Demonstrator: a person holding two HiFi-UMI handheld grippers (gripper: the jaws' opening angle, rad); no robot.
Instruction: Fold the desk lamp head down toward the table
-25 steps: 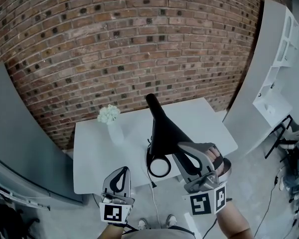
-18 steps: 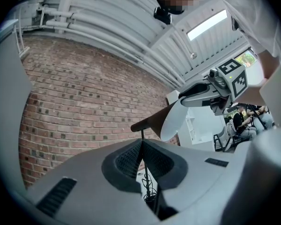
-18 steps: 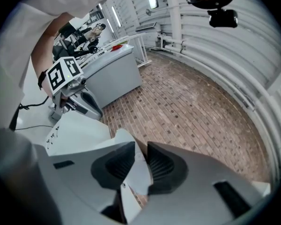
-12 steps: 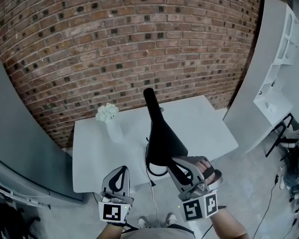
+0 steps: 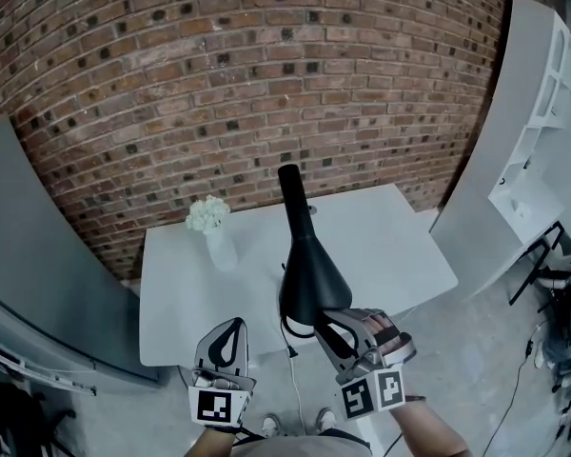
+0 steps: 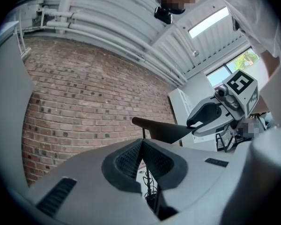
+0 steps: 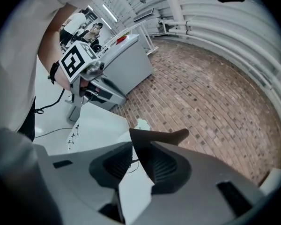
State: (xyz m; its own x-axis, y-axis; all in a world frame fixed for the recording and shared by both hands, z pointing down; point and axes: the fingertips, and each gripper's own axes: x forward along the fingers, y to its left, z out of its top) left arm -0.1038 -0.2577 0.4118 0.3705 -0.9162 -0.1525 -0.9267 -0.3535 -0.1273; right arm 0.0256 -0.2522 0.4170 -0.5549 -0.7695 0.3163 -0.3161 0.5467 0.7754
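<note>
Right tool [image 5: 329, 322] clenched on lamp head [image 5: 309, 272] rim; left tool [image 5: 230, 329] closed, empty, apart from it. Risk: shallow pinch slips, or unbraced push topples it toward vase [image 5: 217, 248].

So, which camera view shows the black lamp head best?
The head view: it shows the whole lamp head from above, both the cone and the neck. The left gripper view shows only its thin side profile. The right gripper view shows just a dark part at the jaw tips.
</note>
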